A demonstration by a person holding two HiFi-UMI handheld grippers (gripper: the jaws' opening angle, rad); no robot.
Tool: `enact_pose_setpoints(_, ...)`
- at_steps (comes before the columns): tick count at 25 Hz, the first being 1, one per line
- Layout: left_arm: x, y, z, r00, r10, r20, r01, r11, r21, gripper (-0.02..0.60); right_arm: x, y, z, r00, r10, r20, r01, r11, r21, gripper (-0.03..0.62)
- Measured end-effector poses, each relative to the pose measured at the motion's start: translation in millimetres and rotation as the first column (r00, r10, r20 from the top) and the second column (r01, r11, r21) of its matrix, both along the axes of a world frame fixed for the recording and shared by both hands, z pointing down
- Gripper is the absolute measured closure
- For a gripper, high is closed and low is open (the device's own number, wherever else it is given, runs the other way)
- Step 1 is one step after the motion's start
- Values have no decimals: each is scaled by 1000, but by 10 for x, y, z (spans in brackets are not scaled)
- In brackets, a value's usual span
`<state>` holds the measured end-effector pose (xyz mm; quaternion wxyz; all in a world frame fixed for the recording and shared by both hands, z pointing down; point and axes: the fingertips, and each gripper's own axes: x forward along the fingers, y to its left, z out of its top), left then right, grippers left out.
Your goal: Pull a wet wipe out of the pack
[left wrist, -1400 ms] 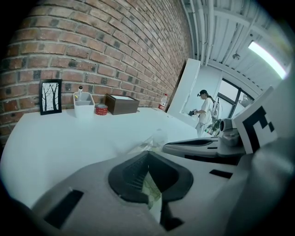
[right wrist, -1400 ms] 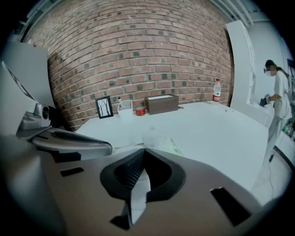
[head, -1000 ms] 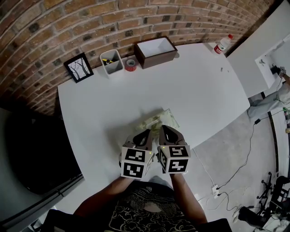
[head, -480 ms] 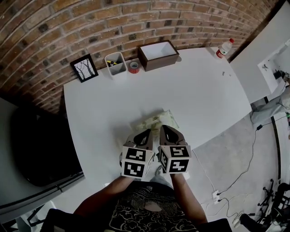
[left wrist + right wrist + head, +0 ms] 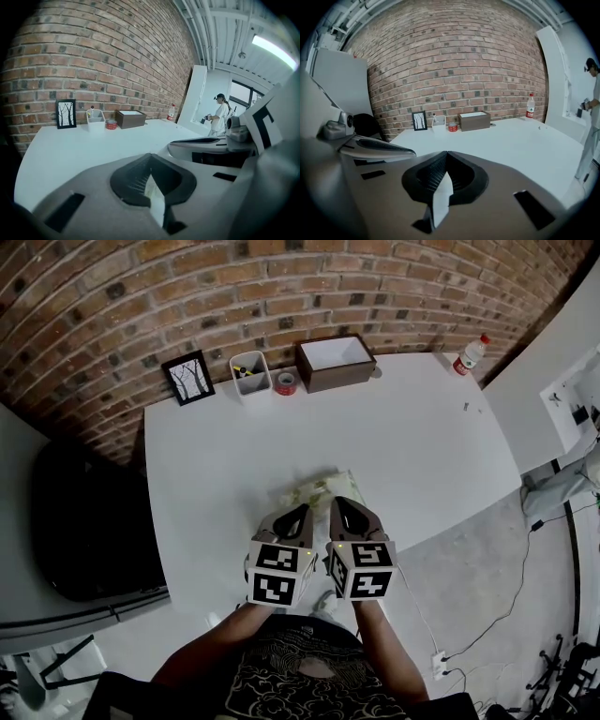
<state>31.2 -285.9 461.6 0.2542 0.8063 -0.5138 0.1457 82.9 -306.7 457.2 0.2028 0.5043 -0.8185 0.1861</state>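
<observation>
The wet wipe pack (image 5: 322, 489), pale green and crinkled, lies on the white table (image 5: 403, 446) near its front edge. Just short of it, my left gripper (image 5: 298, 516) and right gripper (image 5: 341, 512) are held side by side and point at the pack. In both gripper views the jaws meet at the tip, shut, with nothing clamped: left gripper (image 5: 150, 157), right gripper (image 5: 446, 154). The pack is hidden under the jaws in both gripper views. Each gripper view shows the other gripper alongside.
Along the brick wall stand a framed tree picture (image 5: 188, 377), a white holder (image 5: 249, 371), a red tape roll (image 5: 286, 382) and a brown box (image 5: 336, 362). A bottle (image 5: 472, 354) stands at the far right corner. A person (image 5: 218, 117) stands beyond the table's right end.
Both grippers stay shut and side by side short of the pack. Only the head view has shifted, so the table sits a little further right in the picture.
</observation>
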Motion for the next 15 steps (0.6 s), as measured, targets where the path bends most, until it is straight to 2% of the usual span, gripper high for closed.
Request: enact_pose_setpoints(15, 28, 136, -201, 996, -84, 21, 83, 995, 56, 569, -15, 76, -355, 995, -96, 42, 92, 992, 81, 577)
